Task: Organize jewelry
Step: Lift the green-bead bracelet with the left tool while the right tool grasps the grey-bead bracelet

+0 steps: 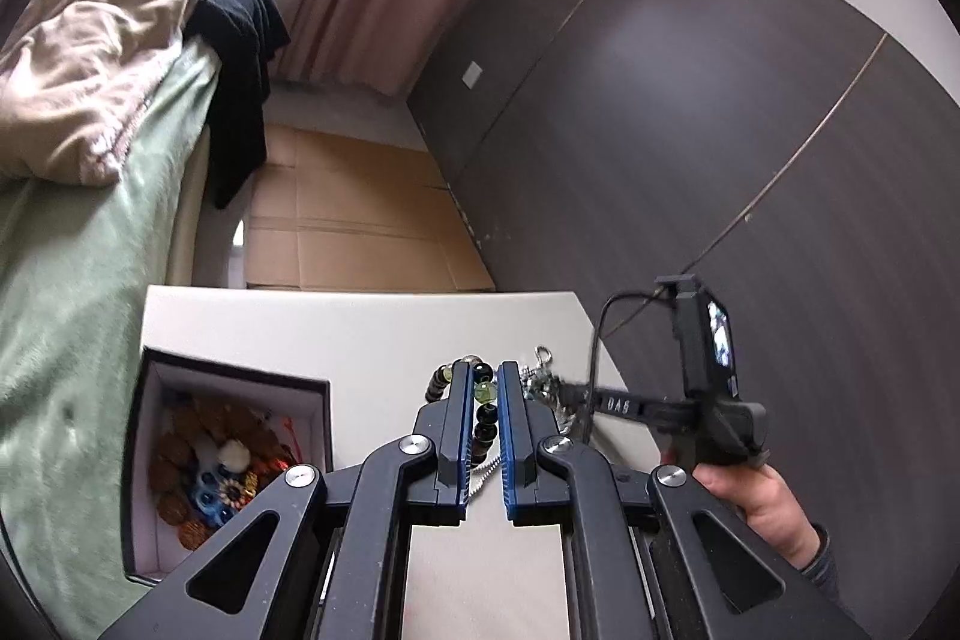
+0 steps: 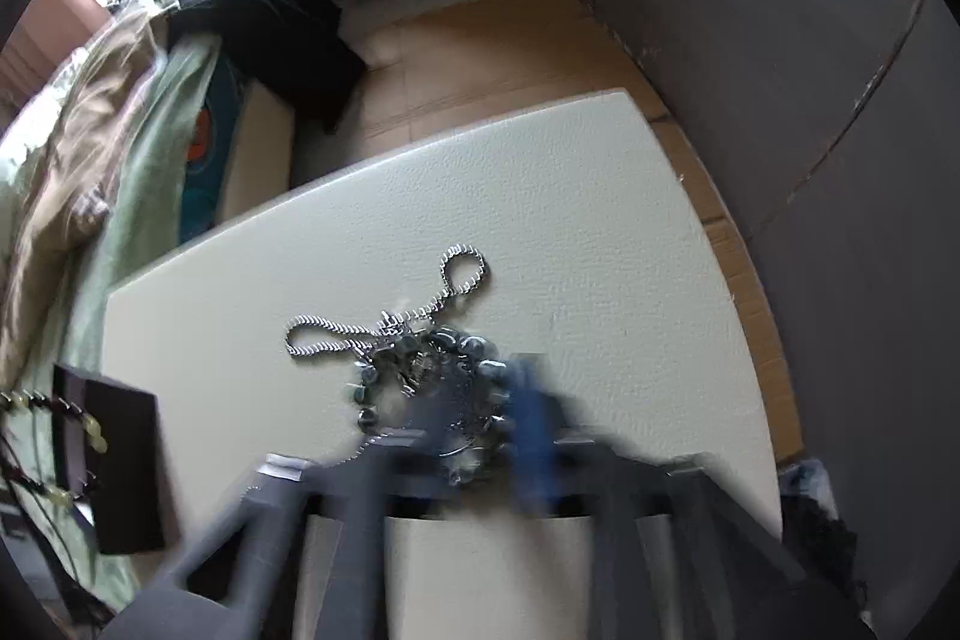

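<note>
1. Left gripper (image 1: 483,370) nearest the lens: pads (image 1: 462,436) almost together, pinching bracelet (image 1: 486,424) mid-strand, with dark and green beads stacked in the slot. Thin ball strand (image 1: 480,484) dangling below the pads. Cannot tell if it's attached to the bracelet.
2. Bracelet location: off the table (image 1: 360,328), in the pinch, to the right of box (image 1: 234,382). Box open, holding assorted pieces.
3. Step in hand, by my read: carry bracelet into box.
   - Keep the squeeze firm, since round beads are likely to roll out of flat pads.
   - Swing left, clear the near box wall and lower until the beads pile inside. Only then release.
   - Watch the dangling end for a snag on the rim.
4. Right gripper (image 1: 567,394), held by hand (image 1: 756,496), tips over chain (image 1: 543,376) near the table's right edge. Finger state: cannot tell. Side-on in the left view, motion-blurred in the right view.
5. Keep the right gripper clear of the left's path during the drop. The tangle looks better handled one piece at a time.
6. Only in the right view:
   - chain laid out in two loops, tangled with a ring of dark beads (image 2: 480,376)
   - most of the table outline
   - bracelet from the side, hanging just beside the box's dark outer wall at far left
7. Only in the left view: box contents, the pad grip on the bracelet, and the hand on the right gripper.
</note>
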